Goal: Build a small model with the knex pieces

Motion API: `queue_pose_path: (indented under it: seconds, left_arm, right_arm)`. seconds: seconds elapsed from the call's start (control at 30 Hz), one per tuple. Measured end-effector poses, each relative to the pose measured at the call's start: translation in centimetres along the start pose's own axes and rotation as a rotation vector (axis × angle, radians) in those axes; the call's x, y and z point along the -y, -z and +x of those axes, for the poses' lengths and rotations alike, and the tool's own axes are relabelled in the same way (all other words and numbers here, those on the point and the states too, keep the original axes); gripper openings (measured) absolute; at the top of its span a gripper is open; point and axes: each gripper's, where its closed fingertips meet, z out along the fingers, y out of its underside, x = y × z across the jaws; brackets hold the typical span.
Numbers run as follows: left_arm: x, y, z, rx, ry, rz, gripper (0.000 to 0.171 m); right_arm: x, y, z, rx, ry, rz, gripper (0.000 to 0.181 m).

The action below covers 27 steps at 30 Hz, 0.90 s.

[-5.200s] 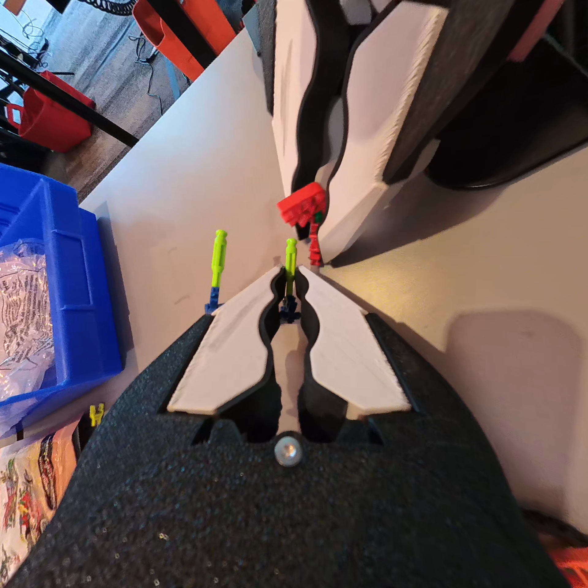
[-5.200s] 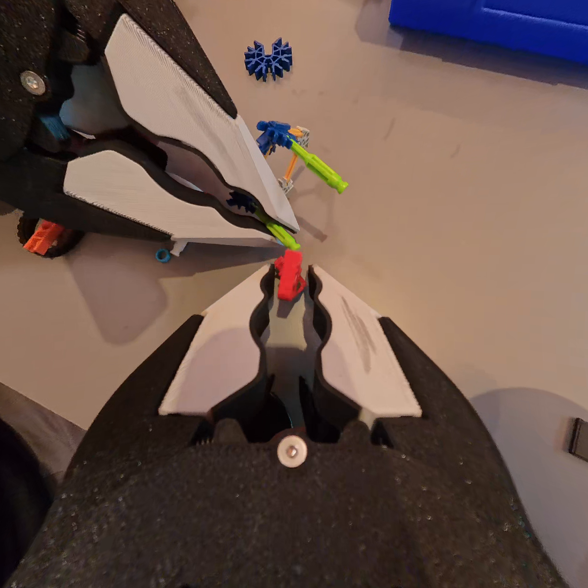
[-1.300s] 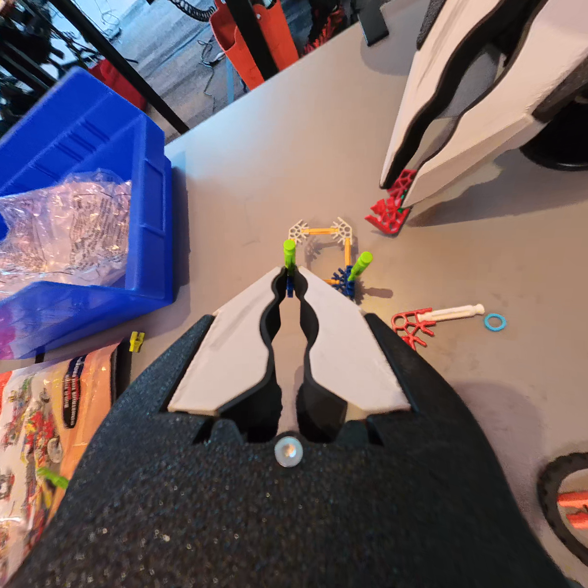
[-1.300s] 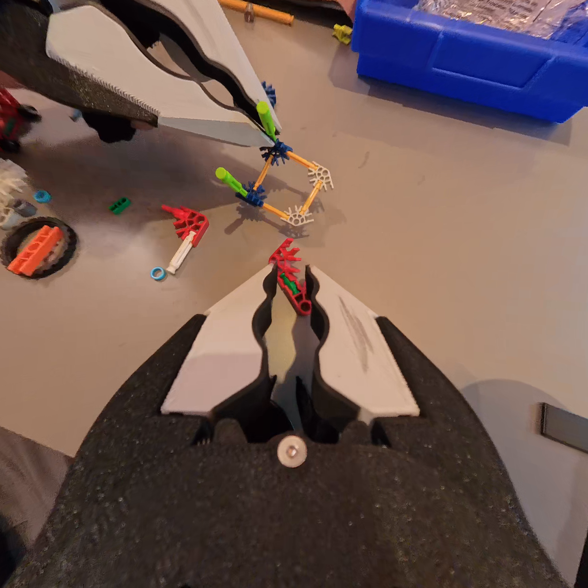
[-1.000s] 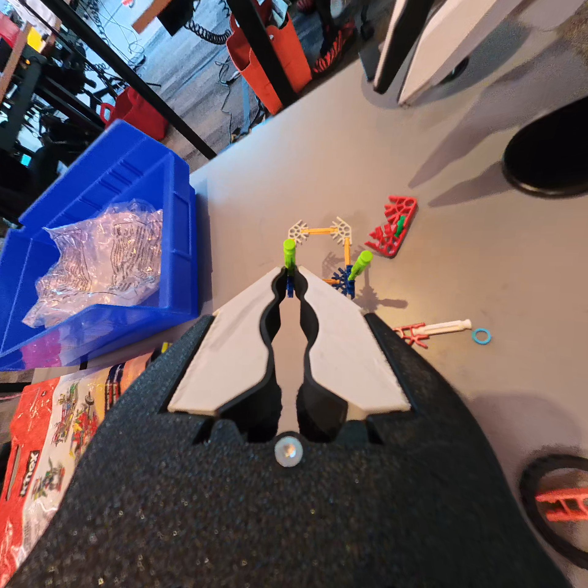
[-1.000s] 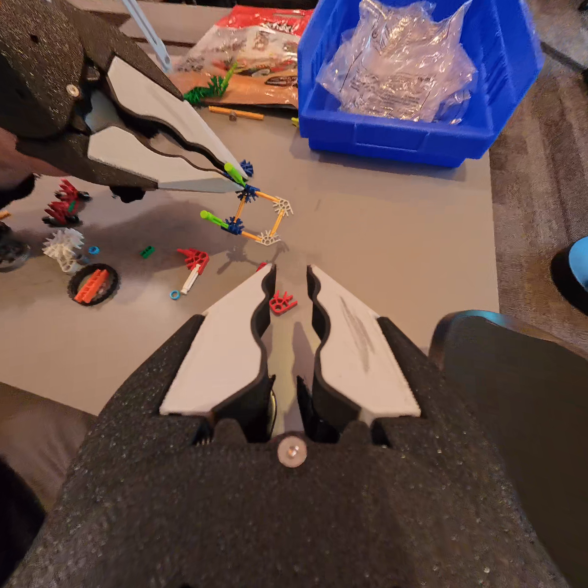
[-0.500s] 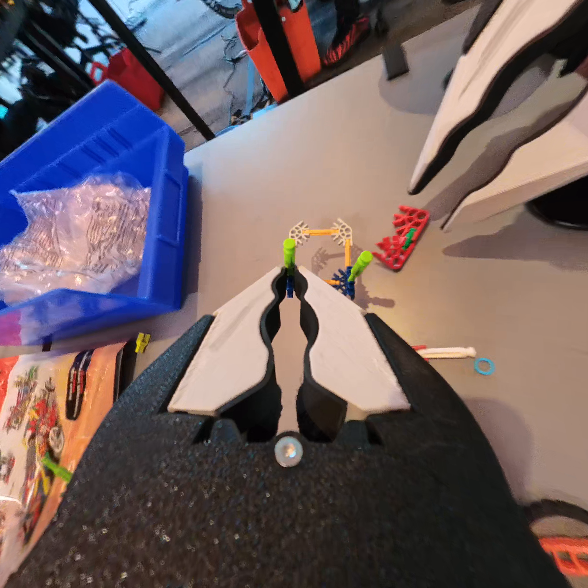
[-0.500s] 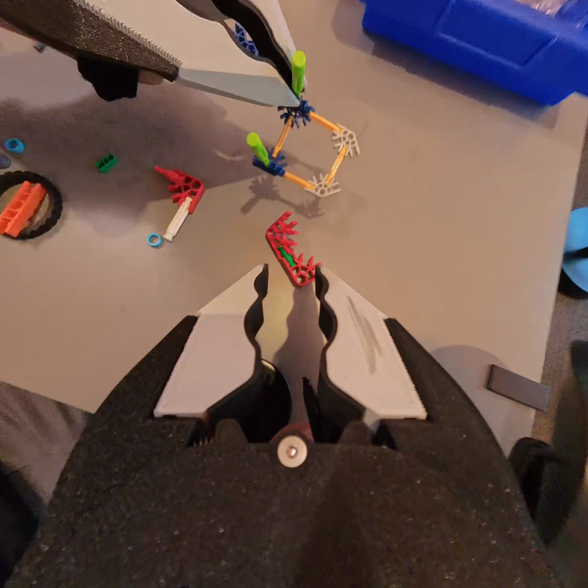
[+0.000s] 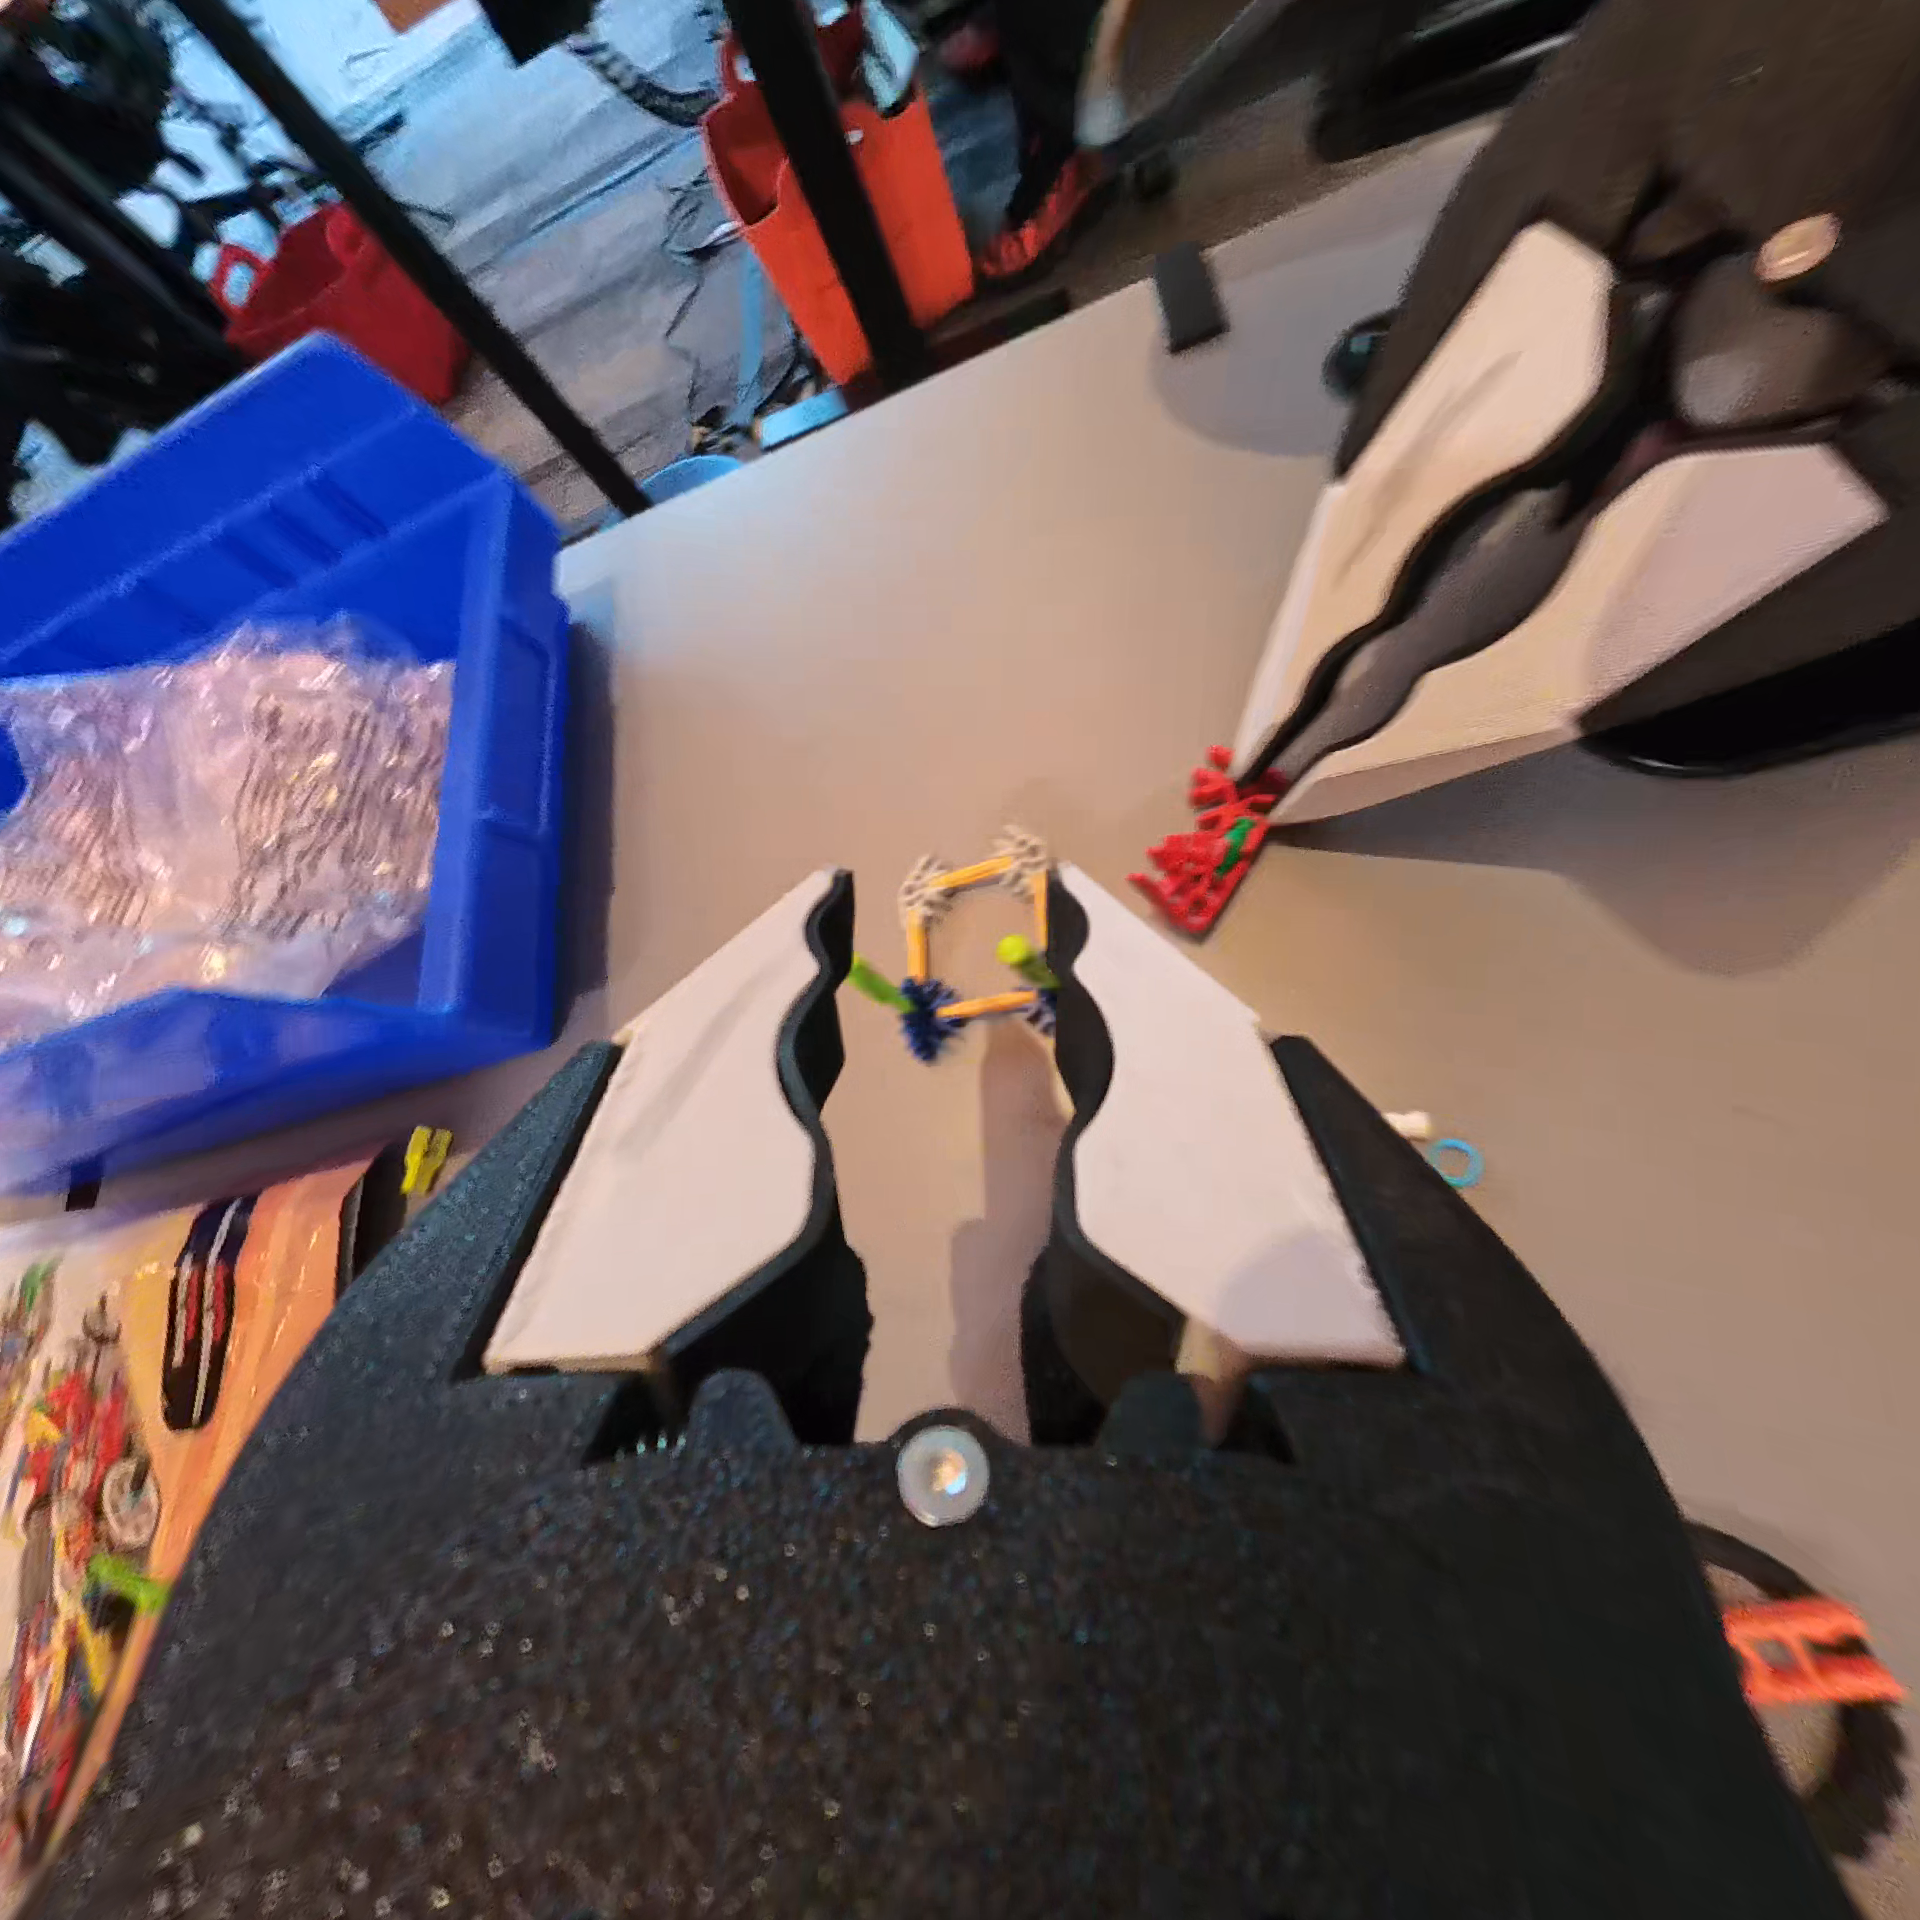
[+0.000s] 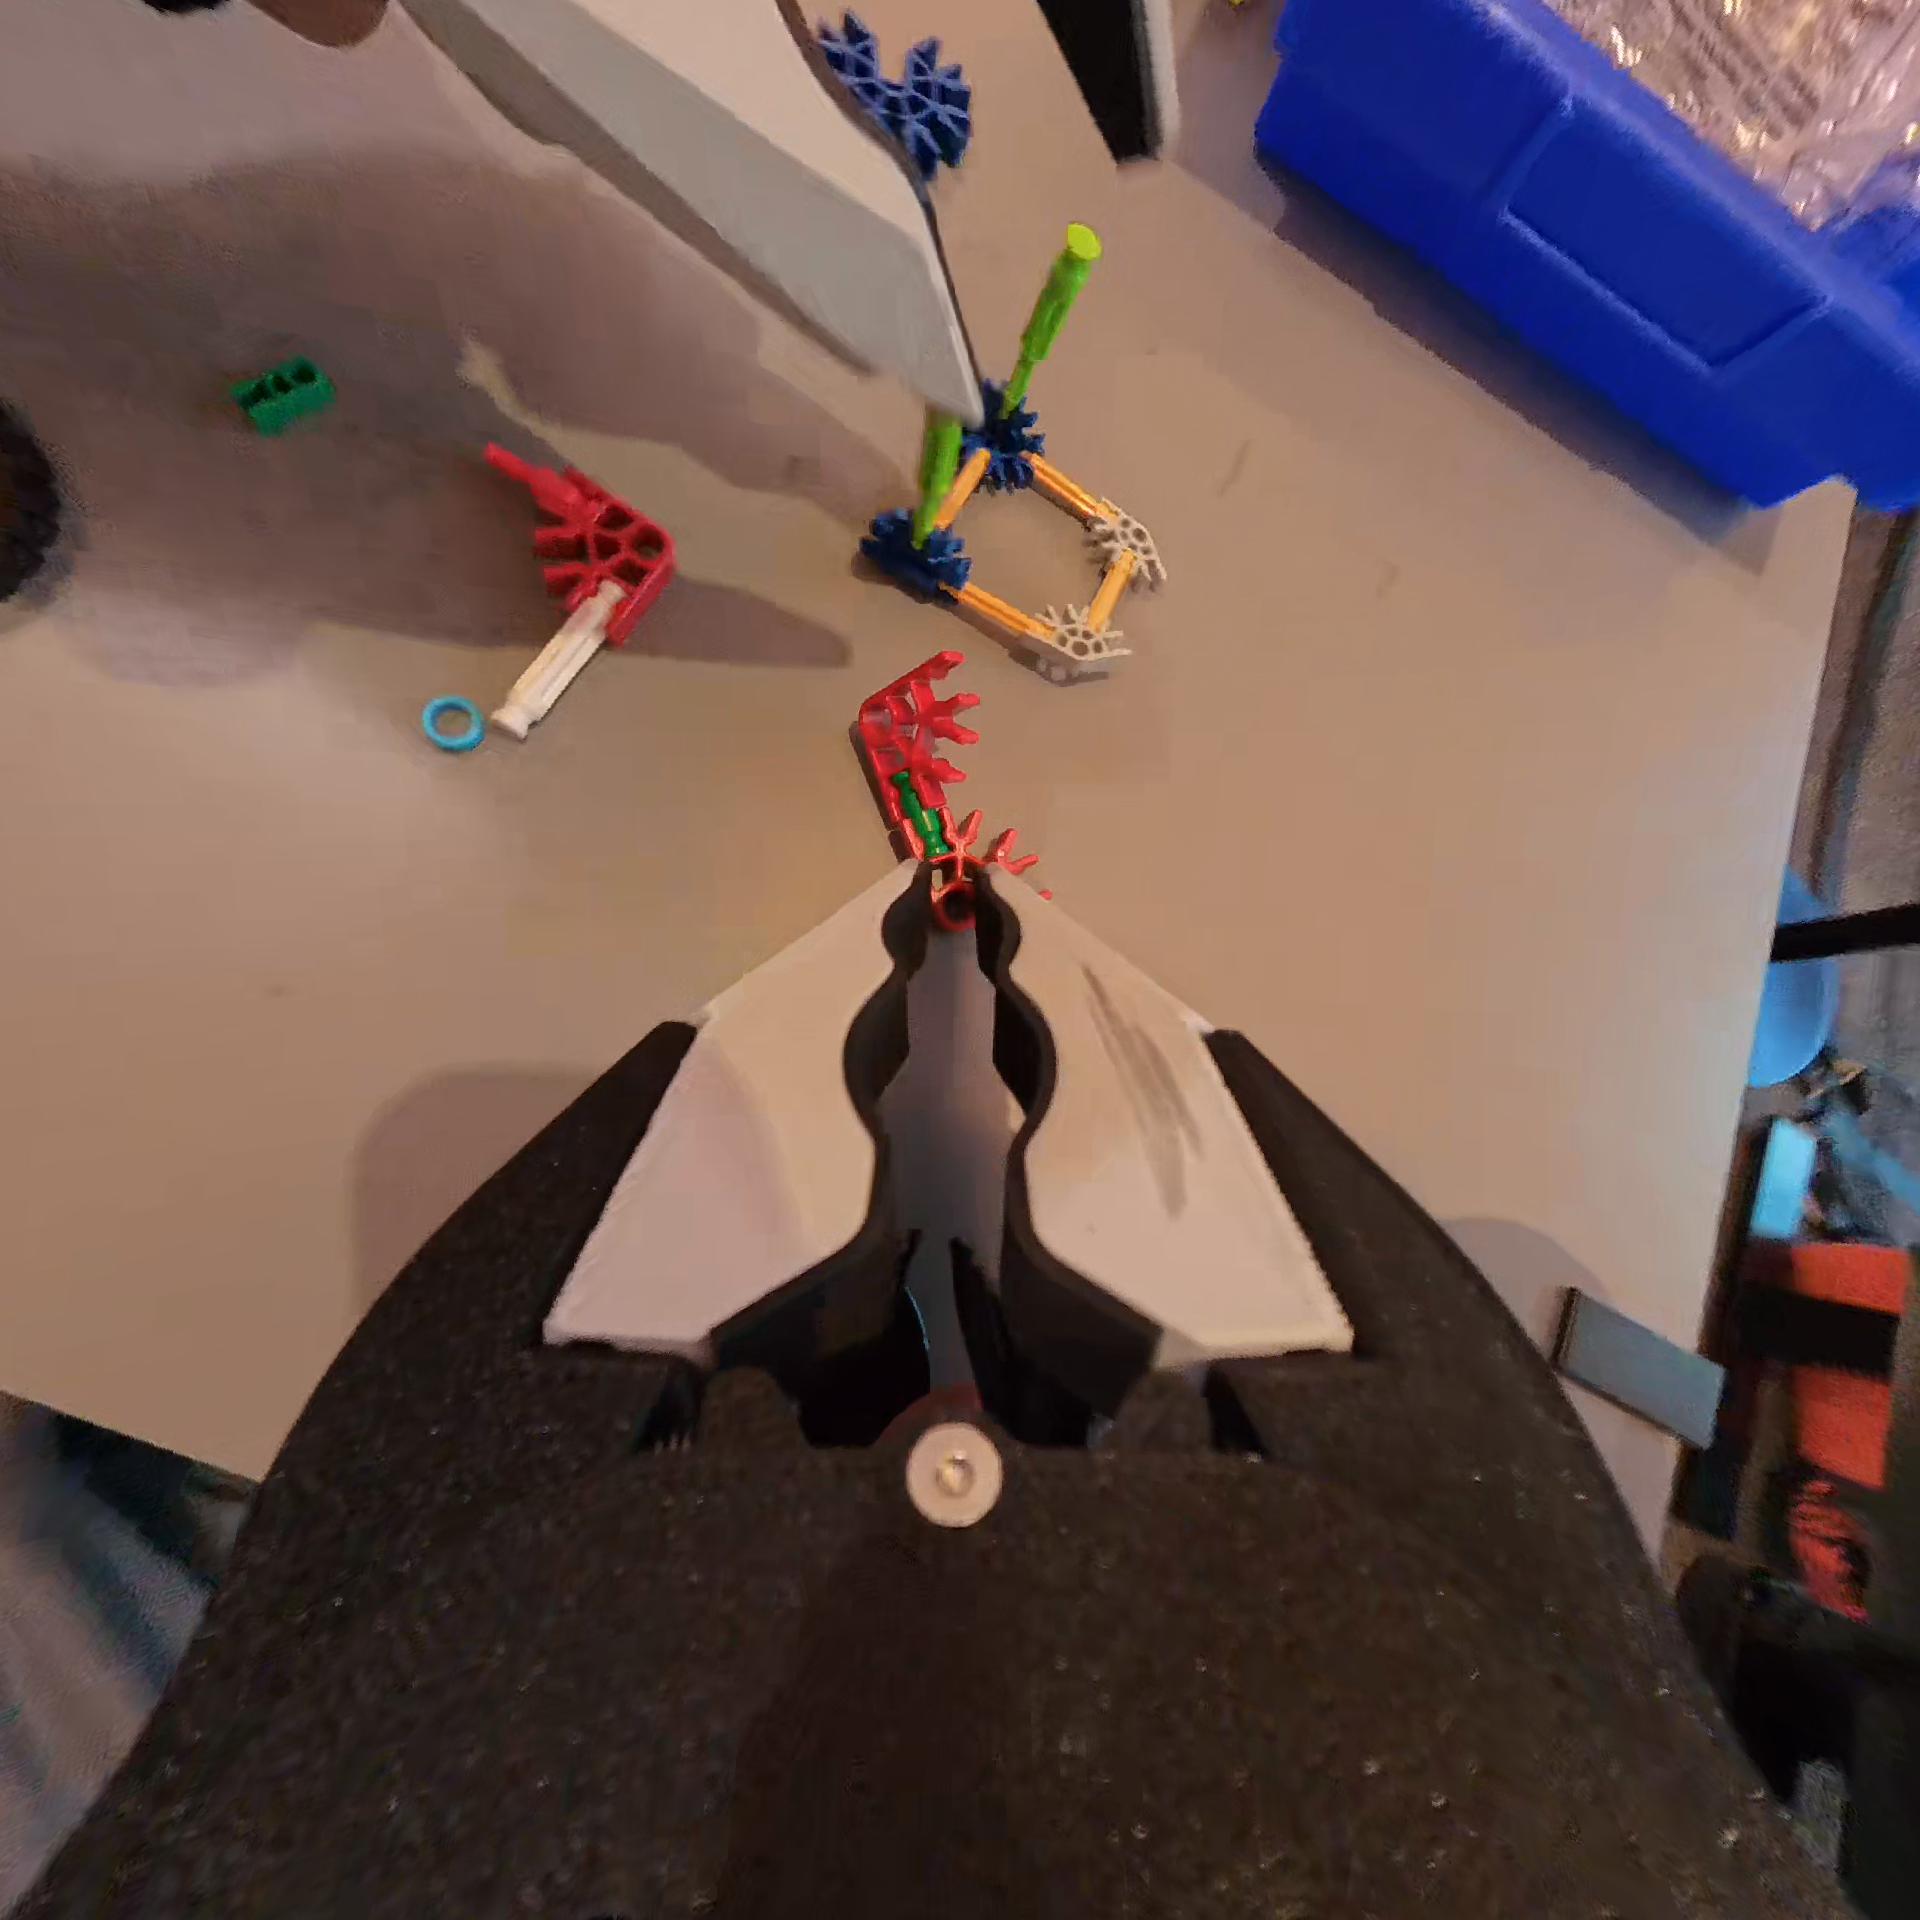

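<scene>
A small square frame (image 9: 977, 935) of orange rods, with two grey and two blue connectors and two green rods sticking up, lies on the grey table. It also shows in the right wrist view (image 10: 1023, 540). My left gripper (image 9: 948, 899) is open and empty, with its fingertips on either side of the frame. One finger (image 10: 790, 218) of it reaches down beside the frame's blue connector. My right gripper (image 10: 951, 902) is shut on the end of a red connector piece (image 10: 920, 758) with a short green rod in it. That piece rests on the table near the frame (image 9: 1200, 857).
A blue bin (image 9: 509, 748) with a clear plastic bag stands left of the frame, and a printed bag (image 9: 83, 1455) lies nearer. A red connector on a white rod (image 10: 592, 551), a blue ring (image 10: 452, 722), a green block (image 10: 281, 395) and loose blue connectors (image 10: 904, 83) lie around. A black tyre (image 9: 1808, 1662) is at the lower right. The left gripper's tips are roughly 9 centimetres from the right gripper's. The green block (image 10: 281, 395) lies around 12 centimetres away from my left fingertips.
My left gripper has opened and let go of the green rod on the frame. My right gripper dropped the red piece, came back down and has shut on its end.
</scene>
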Motion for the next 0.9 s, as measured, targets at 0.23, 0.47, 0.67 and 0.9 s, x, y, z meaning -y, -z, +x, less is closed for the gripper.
queue_pose_path:
  seconds: [0.23,0.47,0.67,0.9]
  left_arm:
    - [-1.8,-2.2,5.9,-0.158,-0.155,-0.168,0.031]
    - [-2.5,-3.0,6.5,-0.182,-0.104,-0.162,0.016]
    - [-2.3,-2.3,7.1,-0.147,-0.229,-0.088,0.003]
    - [-3.0,-1.1,7.5,-0.169,-0.305,-0.045,0.003]
  right_arm:
    - [0.0,0.5,-1.3,-0.006,0.157,0.023,0.0]
    - [0.1,1.0,-1.5,0.06,0.083,0.047,0.0]
    - [0.1,1.3,-0.8,0.172,-0.142,0.02,0.038]
    - [0.7,0.1,-1.5,0.193,-0.014,0.043,0.018]
